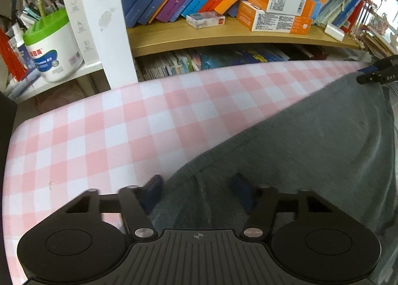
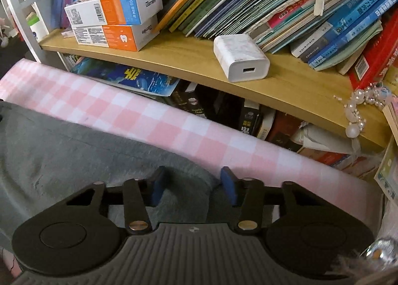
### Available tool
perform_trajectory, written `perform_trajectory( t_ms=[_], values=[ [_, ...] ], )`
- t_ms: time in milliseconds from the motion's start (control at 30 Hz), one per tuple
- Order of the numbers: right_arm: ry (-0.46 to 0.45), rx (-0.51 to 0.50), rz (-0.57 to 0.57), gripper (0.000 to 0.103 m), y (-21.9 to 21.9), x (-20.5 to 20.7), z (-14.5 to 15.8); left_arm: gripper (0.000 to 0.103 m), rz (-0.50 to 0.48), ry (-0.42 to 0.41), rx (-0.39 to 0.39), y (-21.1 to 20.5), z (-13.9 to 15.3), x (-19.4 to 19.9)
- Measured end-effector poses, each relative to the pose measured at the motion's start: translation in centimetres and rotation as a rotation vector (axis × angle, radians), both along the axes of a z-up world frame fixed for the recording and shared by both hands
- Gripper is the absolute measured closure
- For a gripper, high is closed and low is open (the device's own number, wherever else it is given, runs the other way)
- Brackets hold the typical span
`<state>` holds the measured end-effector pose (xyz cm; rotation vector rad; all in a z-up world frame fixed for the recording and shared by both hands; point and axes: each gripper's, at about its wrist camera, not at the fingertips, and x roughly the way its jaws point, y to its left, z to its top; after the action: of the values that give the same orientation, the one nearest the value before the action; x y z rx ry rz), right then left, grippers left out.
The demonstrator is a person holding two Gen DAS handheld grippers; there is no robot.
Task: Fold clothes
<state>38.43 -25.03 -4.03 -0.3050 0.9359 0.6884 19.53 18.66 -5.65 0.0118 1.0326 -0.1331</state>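
Left wrist view: grey garment (image 1: 311, 140) spread on checked tabletop (image 1: 99, 130), edges lying between both spread-apart, empty tongs (image 1: 196, 190) (image 2: 192, 185). Matching edge points are best gripped evenly.

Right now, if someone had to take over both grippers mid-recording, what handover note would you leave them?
Left gripper: open, jaws straddling the near edge of the grey garment, nothing clamped.
Right gripper: open too, set over the garment's other rounded edge, not gripping.
The garment lies mostly flat on the pink checked tabletop, in front of the wooden bookshelf.
Done: the cloth looks spread out; no finished fold is visible.
Left: close both grippers on the edges, lift and fold the garment over, then smooth it. How far the garment extends beyond these views cannot be told.
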Motion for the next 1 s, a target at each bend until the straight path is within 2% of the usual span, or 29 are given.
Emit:
perform_trajectory(
  t_ms=[133, 233, 433, 767, 1000],
  values=[
    [-0.028, 0.004, -0.011, 0.086, -0.5, -1.4, 0.8, 0.075, -0.002, 0.017, -0.012, 0.1, 0.3, -0.4],
    [-0.049, 0.007, -0.019, 0.088, -0.9, -2.4, 1.4, 0.092, -0.001, 0.011, 0.020, -0.3, 0.6, -0.9],
    [-0.091, 0.012, -0.034, 0.089, -1.7, -4.5, 2.7, 0.093, -0.003, -0.073, 0.072, -1.6, 2.6, -2.9],
    [-0.246, 0.029, -0.073, 0.089, -5.1, -11.6, 6.6, 0.094, 0.016, -0.241, 0.053, -3.4, 7.2, -8.7],
    [-0.326, 0.028, -0.097, 0.089, -7.1, -17.0, 8.2, 0.094, 0.022, -0.313, 0.041, -4.6, 8.9, -12.6]
  ],
)
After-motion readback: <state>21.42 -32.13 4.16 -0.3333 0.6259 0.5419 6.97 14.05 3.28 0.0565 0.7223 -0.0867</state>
